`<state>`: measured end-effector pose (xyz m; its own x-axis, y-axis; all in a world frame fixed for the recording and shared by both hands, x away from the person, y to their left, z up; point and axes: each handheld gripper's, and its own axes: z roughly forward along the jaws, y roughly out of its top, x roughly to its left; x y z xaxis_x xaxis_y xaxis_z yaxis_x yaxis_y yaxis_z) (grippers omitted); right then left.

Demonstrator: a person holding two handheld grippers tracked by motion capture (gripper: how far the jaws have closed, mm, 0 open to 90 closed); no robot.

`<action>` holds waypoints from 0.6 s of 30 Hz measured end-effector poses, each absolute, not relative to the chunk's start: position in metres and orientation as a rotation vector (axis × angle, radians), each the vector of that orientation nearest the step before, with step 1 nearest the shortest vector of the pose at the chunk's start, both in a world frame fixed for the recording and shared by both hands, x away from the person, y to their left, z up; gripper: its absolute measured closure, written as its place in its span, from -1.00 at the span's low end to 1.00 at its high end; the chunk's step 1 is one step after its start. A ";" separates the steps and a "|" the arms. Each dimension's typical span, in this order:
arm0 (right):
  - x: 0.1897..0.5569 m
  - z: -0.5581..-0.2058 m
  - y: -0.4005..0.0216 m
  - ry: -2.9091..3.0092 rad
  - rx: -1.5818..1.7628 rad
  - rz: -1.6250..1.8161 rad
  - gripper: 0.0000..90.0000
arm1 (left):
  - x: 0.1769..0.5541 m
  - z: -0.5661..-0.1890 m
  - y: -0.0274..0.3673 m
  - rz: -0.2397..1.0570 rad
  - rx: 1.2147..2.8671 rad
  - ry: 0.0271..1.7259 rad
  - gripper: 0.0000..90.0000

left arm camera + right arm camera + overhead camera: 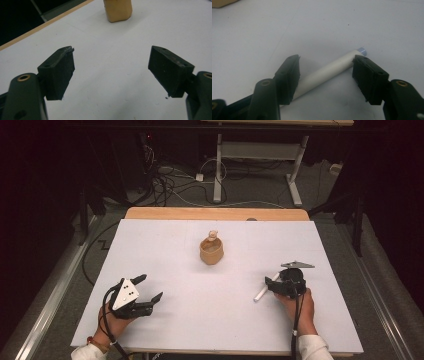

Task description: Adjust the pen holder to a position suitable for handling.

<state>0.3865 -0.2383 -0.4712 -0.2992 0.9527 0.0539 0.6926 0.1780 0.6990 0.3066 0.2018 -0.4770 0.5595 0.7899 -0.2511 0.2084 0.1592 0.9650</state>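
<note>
White worktop [210, 310] carries a tube [329, 71] lying between the apart jaws of the right tool [325, 75]; left tool [111, 72] waits apart, empty. Next, I judge, closing on the tube.

I see the cup [211, 251] at the table's [165, 250] middle; the tube [263, 289] lies nearer me, right, under my right gripper [272, 283].

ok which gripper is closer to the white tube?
Right. The right gripper has the white tube lying between its open jaws; the left gripper sits far across the table.
</note>
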 end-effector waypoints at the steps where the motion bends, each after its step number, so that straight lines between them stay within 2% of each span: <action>1: 0.389 -0.471 -0.237 2.056 1.553 0.890 -0.08 | 0.307 -0.477 0.202 0.515 1.385 0.940 -0.55; 6: 0.401 -0.472 -0.224 2.061 1.539 0.845 -0.10 | 0.307 -0.478 0.200 0.514 1.395 0.938 -0.55; 14: 0.409 -0.471 -0.217 2.087 1.501 0.788 0.07 | 0.308 -0.481 0.199 0.499 1.408 0.937 -0.53; 16: 0.409 -0.470 -0.218 2.099 1.484 0.800 0.37 | 0.308 -0.481 0.199 0.499 1.408 0.938 -0.53; 18: 0.411 -0.470 -0.219 2.114 1.471 0.815 0.50 | 0.308 -0.481 0.199 0.501 1.411 0.937 -0.53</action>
<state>0.4105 -0.2195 -0.4698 -0.3400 0.9402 -0.0209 0.6831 0.2622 0.6816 0.3080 0.1990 -0.4808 0.5678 0.7843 -0.2500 0.2284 0.1417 0.9632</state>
